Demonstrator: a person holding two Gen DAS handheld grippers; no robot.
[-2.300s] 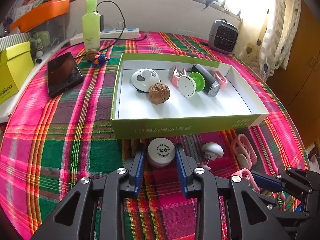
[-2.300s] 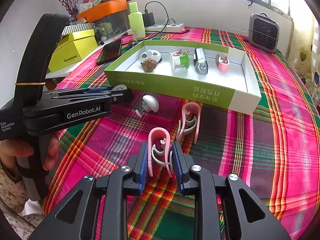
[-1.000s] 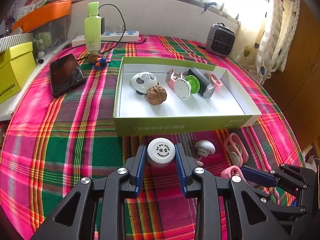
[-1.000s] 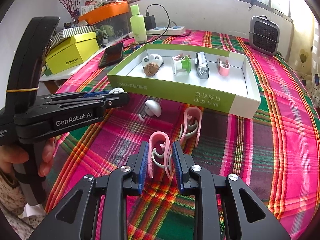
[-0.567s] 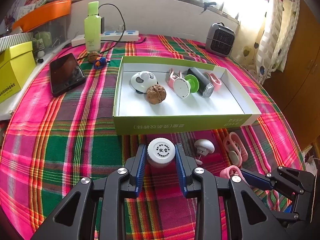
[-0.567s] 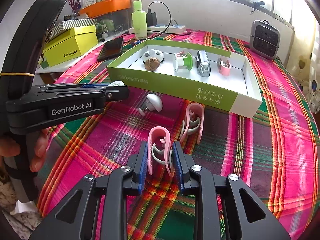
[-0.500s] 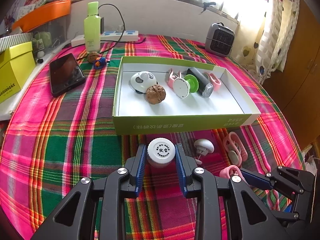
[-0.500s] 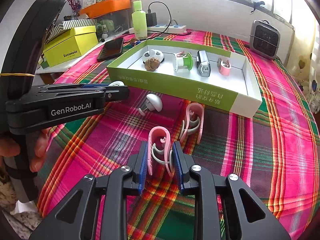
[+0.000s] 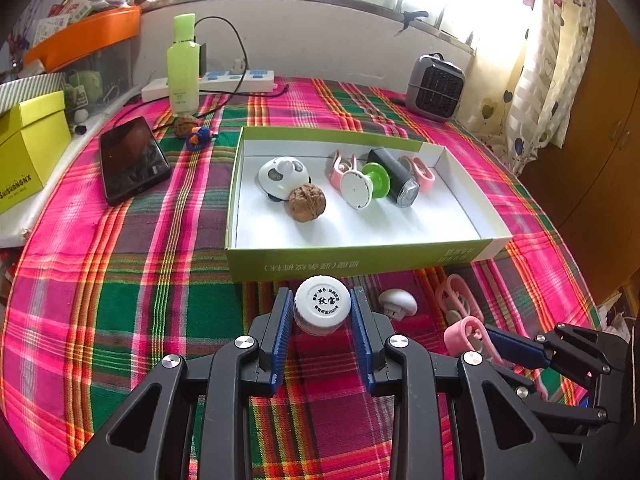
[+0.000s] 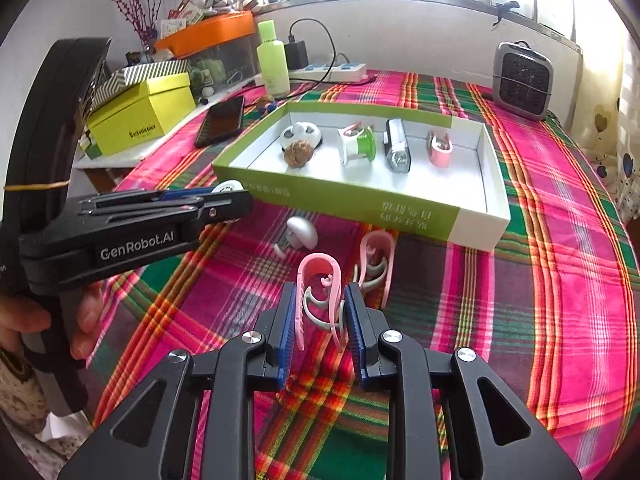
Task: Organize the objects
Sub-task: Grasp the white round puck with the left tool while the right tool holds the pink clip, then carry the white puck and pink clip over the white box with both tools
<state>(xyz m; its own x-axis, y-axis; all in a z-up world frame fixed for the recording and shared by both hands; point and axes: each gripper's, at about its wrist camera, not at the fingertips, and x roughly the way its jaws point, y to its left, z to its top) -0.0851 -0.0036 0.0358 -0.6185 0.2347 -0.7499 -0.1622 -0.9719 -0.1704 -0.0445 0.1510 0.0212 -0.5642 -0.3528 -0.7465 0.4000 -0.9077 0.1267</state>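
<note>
Two grippers each held one item just in front of the green-and-white box (image 9: 360, 258).

The left gripper (image 9: 322, 312) pinched a small white-capped jar (image 9: 322, 302) between its blue pads, close to the box's near wall, above the plaid tablecloth (image 9: 120, 280). The right gripper (image 10: 320, 312) was clamped on a pink clip (image 10: 319, 280), its jaws nearly together. A second pink clip (image 10: 376, 258) lay just beside it on the cloth, and a white mushroom-shaped piece (image 10: 300, 232) lay near the box wall, between the two grippers. Inside the box sat a walnut (image 9: 307, 203), a white round gadget (image 9: 282, 176) touching it, a green-and-white spool (image 9: 366, 186), a black cylinder (image 9: 394, 180) and two more pink clips. A phone (image 9: 130, 158) lay well apart, left of the box.
</note>
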